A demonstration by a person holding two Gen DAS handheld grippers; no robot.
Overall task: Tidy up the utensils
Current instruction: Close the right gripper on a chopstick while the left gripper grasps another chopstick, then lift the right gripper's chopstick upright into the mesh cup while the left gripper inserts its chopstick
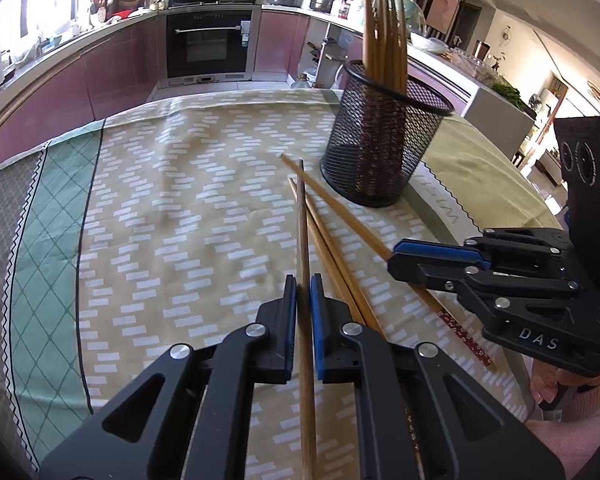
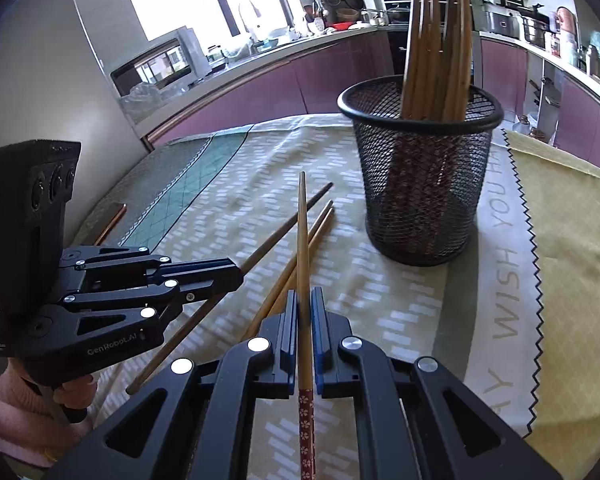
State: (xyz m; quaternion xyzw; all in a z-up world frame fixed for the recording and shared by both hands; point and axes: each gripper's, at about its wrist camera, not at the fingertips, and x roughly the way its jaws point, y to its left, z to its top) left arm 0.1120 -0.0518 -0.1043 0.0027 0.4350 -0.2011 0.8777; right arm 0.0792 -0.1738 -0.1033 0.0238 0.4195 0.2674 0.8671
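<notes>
A black mesh holder (image 1: 384, 132) stands on the table with several wooden chopsticks (image 1: 384, 28) upright in it; it also shows in the right wrist view (image 2: 420, 168). My left gripper (image 1: 303, 288) is shut on one chopstick (image 1: 302, 216) that points forward. My right gripper (image 2: 305, 300) is shut on another chopstick (image 2: 302, 232) with a red patterned end. Two loose chopsticks (image 1: 332, 256) lie on the cloth between the grippers, also seen in the right wrist view (image 2: 296, 264). The right gripper shows in the left wrist view (image 1: 400, 258), the left gripper in the right wrist view (image 2: 236, 276).
A patterned tablecloth (image 1: 172, 208) covers the table, with a yellow-green cloth (image 2: 572, 248) under the holder's right side. Kitchen counters, an oven (image 1: 210, 40) and pots lie beyond the table's far edge.
</notes>
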